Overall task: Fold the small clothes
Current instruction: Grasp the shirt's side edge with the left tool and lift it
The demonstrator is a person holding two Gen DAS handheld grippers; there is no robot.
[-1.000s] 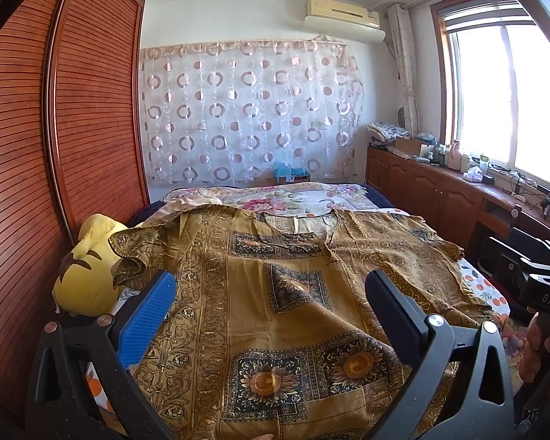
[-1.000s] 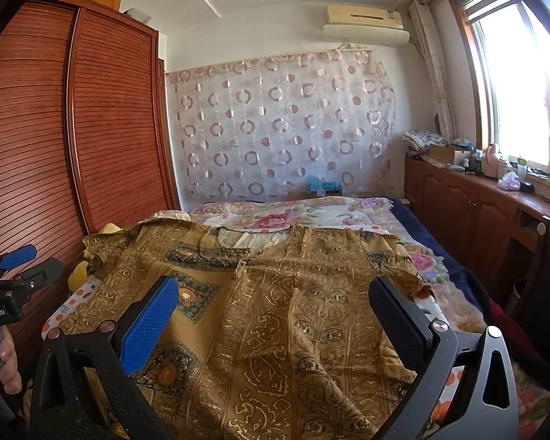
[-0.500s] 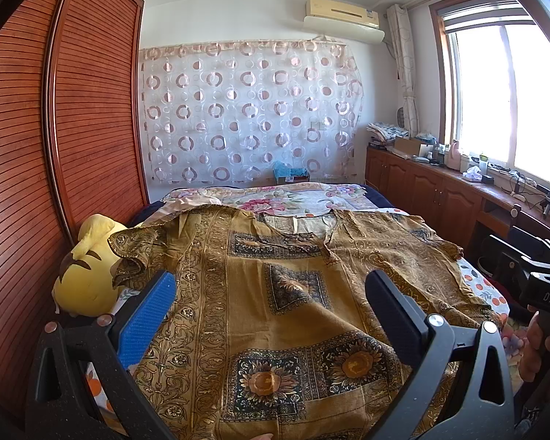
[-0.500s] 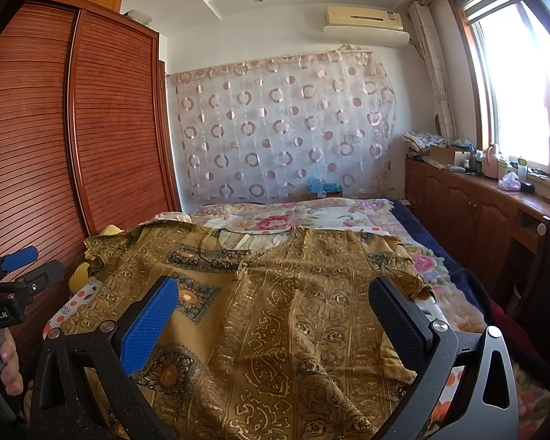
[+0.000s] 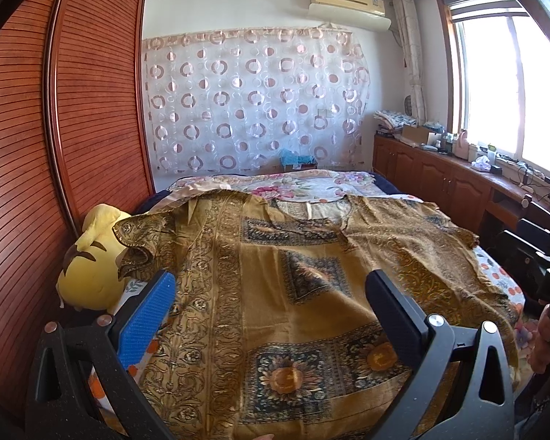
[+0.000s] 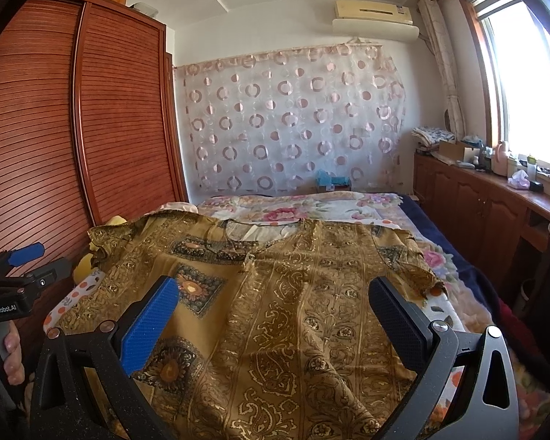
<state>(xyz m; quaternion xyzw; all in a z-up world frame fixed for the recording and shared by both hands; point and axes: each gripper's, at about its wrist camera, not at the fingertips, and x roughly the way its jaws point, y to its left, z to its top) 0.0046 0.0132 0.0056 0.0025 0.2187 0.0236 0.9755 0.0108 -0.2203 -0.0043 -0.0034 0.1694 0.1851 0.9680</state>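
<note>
Yellow plush toy (image 5: 91,267) beside spread garment (image 5: 293,293); wardrobe (image 5: 55,128) behind.

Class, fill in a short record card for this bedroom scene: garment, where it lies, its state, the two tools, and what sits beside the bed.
garment: gold patterned shirt
surface: bed with a floral cover
state: spread flat, neck toward the curtain, not yet folded
left tool: open, above the shirt's near hem, holding nothing
right tool: open, above the shirt, holding nothing
beside the bed: yellow plush toy against the wardrobe
window side: wooden cabinets
</note>
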